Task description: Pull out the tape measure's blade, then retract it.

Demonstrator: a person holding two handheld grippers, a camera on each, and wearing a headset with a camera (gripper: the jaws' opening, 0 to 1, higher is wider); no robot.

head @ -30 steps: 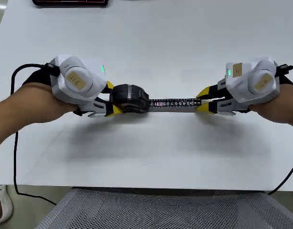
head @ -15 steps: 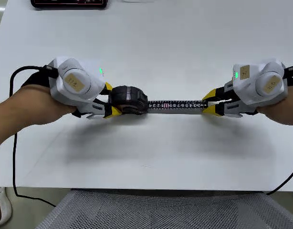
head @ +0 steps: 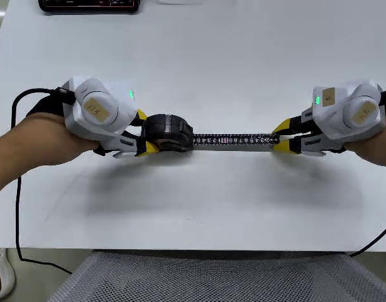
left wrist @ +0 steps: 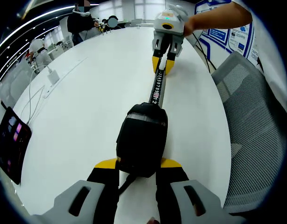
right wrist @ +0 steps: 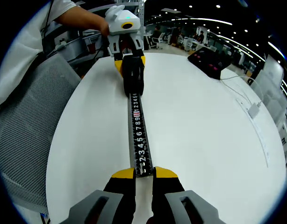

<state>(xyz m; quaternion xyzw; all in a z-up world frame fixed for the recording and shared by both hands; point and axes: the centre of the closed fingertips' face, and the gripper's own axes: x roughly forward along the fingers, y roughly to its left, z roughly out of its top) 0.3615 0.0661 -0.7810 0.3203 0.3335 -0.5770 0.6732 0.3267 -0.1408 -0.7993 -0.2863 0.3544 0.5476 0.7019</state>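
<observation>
Tape measure (head: 168,133), a rounded matte black case, rests on the smooth white table (head: 212,63), clamped between the yellow-tipped jaws of the left gripper (head: 146,132). Its flat numbered blade (head: 234,138) stretches to the right gripper (head: 281,136), whose jaws pinch and hide the end. The numerals blur in the head view; the right gripper view shows them sharp

Probably a lab hall: long white table (right wrist: 204,116), ceiling lights (right wrist: 205,20), mesh chair (left wrist: 255,116), wall posters (left wrist: 221,34) (blue, unreadable).
</observation>
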